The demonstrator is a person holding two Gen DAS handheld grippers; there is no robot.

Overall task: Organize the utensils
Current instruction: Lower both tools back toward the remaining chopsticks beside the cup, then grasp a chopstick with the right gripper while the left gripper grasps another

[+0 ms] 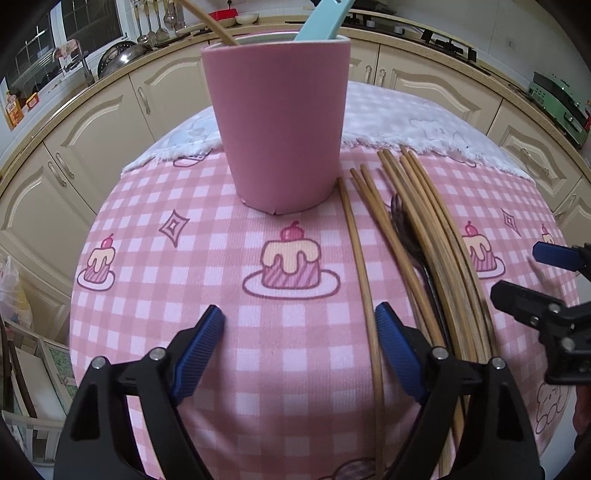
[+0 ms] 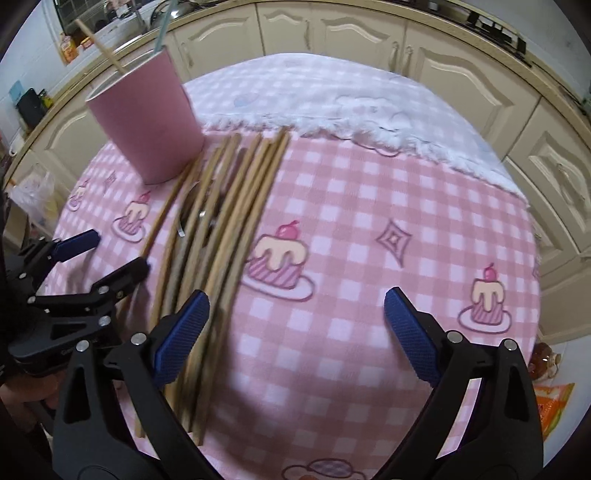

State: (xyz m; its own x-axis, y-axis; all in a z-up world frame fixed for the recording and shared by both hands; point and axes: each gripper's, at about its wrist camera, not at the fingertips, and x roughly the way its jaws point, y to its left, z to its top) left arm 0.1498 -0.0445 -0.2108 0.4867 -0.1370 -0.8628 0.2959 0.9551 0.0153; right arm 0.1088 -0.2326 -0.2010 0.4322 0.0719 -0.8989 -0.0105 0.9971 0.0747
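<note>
Chopsticks (image 1: 417, 236) beside cup (image 1: 280, 122), seemingly touching.

Matt pink cup (image 1: 280, 122), smooth-walled. Chopsticks (image 1: 424, 229) of bare, dull wood or bamboo. Dark glossy metal spoon (image 1: 400, 218) among them. Soft napped cloth (image 1: 184, 280), pink check, with a fluffy white edge. Ribbed blue pads (image 1: 201, 350) on matt black plastic fingers.

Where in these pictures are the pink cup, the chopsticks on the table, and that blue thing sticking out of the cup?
pink cup (image 1: 280, 125): left wrist view, middle of its side wall.
chopsticks (image 1: 424, 221): left wrist view, on the shafts of the bundle.
blue handle (image 1: 321, 18): left wrist view, the part above the cup's rim.
</note>
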